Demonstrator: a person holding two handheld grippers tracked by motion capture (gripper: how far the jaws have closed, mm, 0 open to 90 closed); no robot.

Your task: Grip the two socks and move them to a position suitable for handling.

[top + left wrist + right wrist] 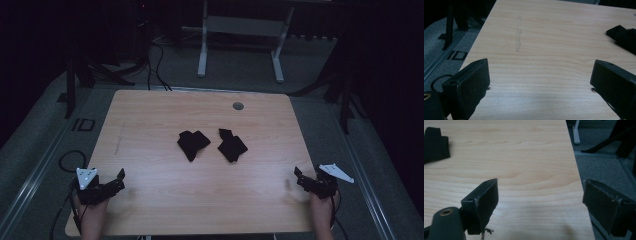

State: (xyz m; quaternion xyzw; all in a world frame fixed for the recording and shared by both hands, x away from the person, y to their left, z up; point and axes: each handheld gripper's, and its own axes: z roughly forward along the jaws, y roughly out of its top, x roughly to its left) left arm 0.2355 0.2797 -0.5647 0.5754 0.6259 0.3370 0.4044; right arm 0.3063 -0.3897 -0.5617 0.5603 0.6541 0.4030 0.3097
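Left hand-held gripper gaping, black cloth cropped

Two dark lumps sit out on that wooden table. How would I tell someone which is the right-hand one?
Start at the light wooden table and find the small grey round disc near its far edge. Just nearer than that disc lies the right black cloth, crumpled, apart from the left black cloth. It is the one nearer the disc and the person's right tool.

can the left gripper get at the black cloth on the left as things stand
Probably yes. The left gripper is open and holds nothing, near the table's front left corner. Bare light wooden tabletop lies between it and the left crumpled black cloth; nothing stands in the path.
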